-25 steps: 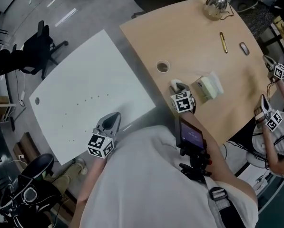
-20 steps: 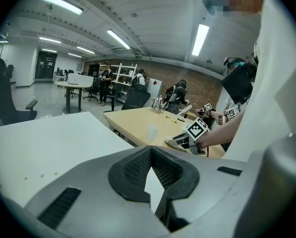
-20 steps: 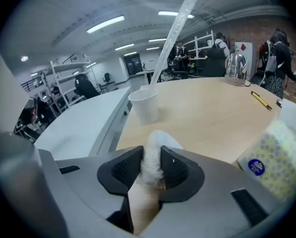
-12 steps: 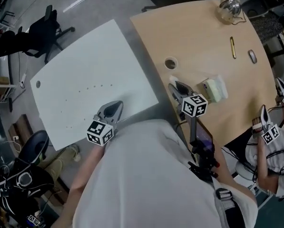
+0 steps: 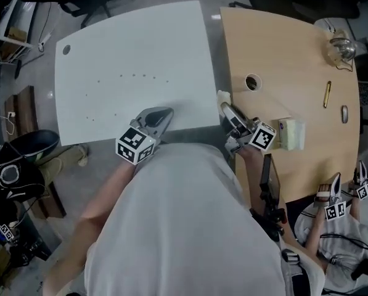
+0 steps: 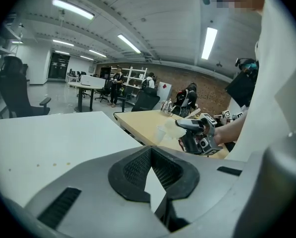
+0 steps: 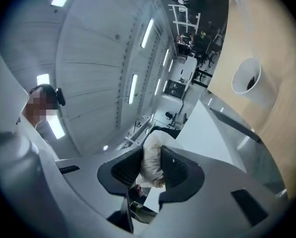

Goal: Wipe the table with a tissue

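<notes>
Two hand-held grippers hang at the near side of a pair of desks pushed close together, one white (image 5: 134, 48), one wooden (image 5: 294, 60). The right gripper (image 5: 227, 108) is clamped on a crumpled white tissue (image 5: 223, 96), which bulges out between the dark pads (image 7: 173, 166) in the right gripper view. The tissue sits at the wooden desk's left edge, near its front corner and just beside the white desk's near right corner; whether it touches either surface cannot be told. The left gripper (image 5: 161, 115) points over the white desk's near edge, its jaws drawn together at the tips with nothing between them.

A row of small dark specks (image 5: 137, 76) crosses the middle of the white desk. On the wooden desk a paper cup (image 5: 253, 82) stands close to the left edge, a pack of tissues (image 5: 293, 134) lies near the front edge, and a pen (image 5: 327, 94) lies toward the right edge. A second person (image 5: 331, 227) holding grippers is at the lower right of the head view.
</notes>
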### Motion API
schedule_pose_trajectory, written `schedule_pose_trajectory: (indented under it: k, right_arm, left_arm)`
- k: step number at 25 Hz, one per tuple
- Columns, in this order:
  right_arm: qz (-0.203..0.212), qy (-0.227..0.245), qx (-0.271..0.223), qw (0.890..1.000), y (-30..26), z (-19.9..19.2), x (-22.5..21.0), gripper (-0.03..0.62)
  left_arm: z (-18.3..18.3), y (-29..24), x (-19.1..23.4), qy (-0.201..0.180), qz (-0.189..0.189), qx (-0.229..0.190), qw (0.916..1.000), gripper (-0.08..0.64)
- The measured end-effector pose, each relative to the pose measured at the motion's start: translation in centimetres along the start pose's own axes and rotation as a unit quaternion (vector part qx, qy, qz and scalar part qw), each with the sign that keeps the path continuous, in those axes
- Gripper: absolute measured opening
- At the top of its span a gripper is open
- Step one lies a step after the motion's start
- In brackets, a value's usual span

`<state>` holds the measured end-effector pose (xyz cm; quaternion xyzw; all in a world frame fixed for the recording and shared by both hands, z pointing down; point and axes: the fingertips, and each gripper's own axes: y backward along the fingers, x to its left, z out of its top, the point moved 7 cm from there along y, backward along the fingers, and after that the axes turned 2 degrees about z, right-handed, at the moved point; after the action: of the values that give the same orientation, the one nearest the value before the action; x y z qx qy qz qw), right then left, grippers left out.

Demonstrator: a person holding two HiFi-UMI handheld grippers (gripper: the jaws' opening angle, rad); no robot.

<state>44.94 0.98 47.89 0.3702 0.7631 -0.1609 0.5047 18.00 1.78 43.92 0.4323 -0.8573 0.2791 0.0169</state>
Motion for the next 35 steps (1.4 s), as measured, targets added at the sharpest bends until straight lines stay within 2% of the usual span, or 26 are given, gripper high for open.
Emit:
schedule_pose_trajectory:
  k: [3, 7, 10, 13, 15, 18, 22, 31, 33, 35]
  right_arm:
    - [0.008, -0.024, 0.005, 1.000, -0.9, -0.5, -0.4, 0.115]
    - [0.017, -0.026, 0.024, 0.999, -2.8, -1.1, -0.4, 0.115]
    - [-0.008, -0.020, 0.047, 0.999, -4.1, -2.2, -0.7, 0.115]
    - [-0.029, 0.007, 0.071, 0.997, -6.0, -3.1, -0.6, 0.115]
    - [-0.062, 0.029, 0.098, 0.993, -6.9, -4.0, -0.8, 0.115]
    - [-0.115, 0.094, 0.170, 0.974, -8.6, -5.4, -1.2, 0.115]
    - [-0.148, 0.177, 0.247, 0.941, -11.3, -6.7, -1.4, 0.115]
    - [-0.210, 0.248, 0.292, 0.899, -15.0, -7.1, -3.2, 0.115]
    - [-0.223, 0.274, 0.312, 0.882, -15.7, -7.1, -3.9, 0.115]
    - [-0.233, 0.307, 0.339, 0.858, -16.6, -7.1, -4.7, 0.115]
  left_arm:
    - [-0.8, 0.9, 0.4, 0.011, 0.013, 0.000, 0.9999, 0.003]
    - [-1.4, 2.2, 1.3, 0.026, 0.030, -0.007, 0.9992, 0.004]
    - [-2.2, 3.1, 1.9, 0.033, 0.032, -0.009, 0.9989, 0.005]
    - [-2.7, 3.9, 2.7, 0.030, 0.024, -0.005, 0.9992, 0.005]
    - [-2.8, 4.4, 3.2, 0.030, 0.019, -0.006, 0.9994, 0.005]
    - [-2.8, 5.2, 4.4, 0.033, 0.018, -0.011, 0.9992, 0.003]
    - [-3.1, 6.4, 5.8, 0.041, 0.017, -0.018, 0.9989, 0.005]
    - [-4.5, 8.6, 7.5, 0.067, 0.028, -0.030, 0.9969, 0.004]
    - [-5.0, 9.1, 7.7, 0.076, 0.034, -0.032, 0.9960, 0.004]
    - [-5.7, 9.6, 7.9, 0.083, 0.042, -0.032, 0.9951, 0.003]
